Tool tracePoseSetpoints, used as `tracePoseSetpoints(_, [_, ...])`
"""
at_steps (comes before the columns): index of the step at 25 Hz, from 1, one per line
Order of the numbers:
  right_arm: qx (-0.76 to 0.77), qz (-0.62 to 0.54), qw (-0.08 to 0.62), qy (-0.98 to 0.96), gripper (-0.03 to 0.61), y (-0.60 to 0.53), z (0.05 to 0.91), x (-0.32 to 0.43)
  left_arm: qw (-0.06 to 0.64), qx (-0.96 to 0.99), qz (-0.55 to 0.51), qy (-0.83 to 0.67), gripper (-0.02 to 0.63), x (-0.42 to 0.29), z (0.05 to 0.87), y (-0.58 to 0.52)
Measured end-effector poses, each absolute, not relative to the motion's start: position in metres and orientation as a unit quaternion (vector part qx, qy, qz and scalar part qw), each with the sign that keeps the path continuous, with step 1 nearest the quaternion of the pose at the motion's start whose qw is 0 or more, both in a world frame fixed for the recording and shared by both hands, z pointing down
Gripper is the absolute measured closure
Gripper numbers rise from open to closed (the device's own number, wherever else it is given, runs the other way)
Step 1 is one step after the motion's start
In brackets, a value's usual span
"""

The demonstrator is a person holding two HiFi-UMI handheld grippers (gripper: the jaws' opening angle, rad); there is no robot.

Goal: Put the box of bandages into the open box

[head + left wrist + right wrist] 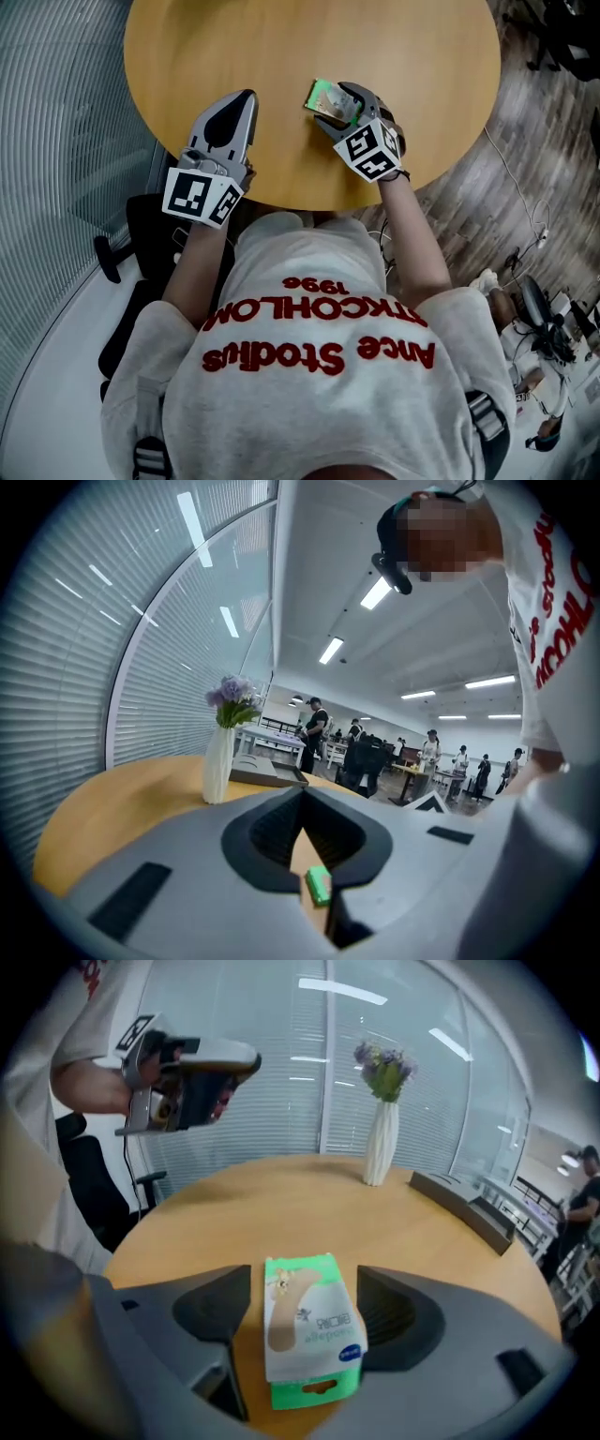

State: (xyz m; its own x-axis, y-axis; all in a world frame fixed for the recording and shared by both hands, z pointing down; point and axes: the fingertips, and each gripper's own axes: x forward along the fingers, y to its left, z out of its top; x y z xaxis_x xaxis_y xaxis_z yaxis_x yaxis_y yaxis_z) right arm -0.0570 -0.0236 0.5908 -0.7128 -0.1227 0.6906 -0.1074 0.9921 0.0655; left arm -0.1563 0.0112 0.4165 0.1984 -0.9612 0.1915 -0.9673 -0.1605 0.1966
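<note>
Two grippers were over the round wooden table, near its close edge. At the left, the left gripper hovered above bare tabletop, its jaws pressed together at the tips with nothing pinched between them; its own view showed only a thin wedge of tabletop behind the meeting point. To the right, well apart from it, the box of bandages, green and white, lay flat on the wood. The right gripper straddled it with jaws spread wide: a clear gap showed at the left pad, the right pad sat just beside the box, and neither pressed on it. Farther across the table stood a white vase of purple flowers; right of it, at the far rim, lay a dark shallow box.
</note>
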Motion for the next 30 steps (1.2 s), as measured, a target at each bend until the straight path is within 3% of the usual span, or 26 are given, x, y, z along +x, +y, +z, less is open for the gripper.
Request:
tracePoseSetpoints(9, [0.011, -0.032, 0.439, -0.898, 0.199, -0.025, 0.626, -0.061, 0.150, 0.760, 0.010, -0.633, 0.611, -0.163, 0.427, 0.013])
tracePoseSetpoints(18, [0.011, 0.016, 0.448, -0.894, 0.218, -0.025, 0.628, -0.058, 0.146, 0.754, 0.007, -0.640, 0.611, -0.174, 0.423, 0.005])
tracePoseSetpoints(30, [0.154, 0.110, 0.285, -0.940, 0.221, -0.082, 0.545, -0.046, 0.105, 0.762, -0.009, -0.639, 0.611, -0.175, 0.390, -0.020])
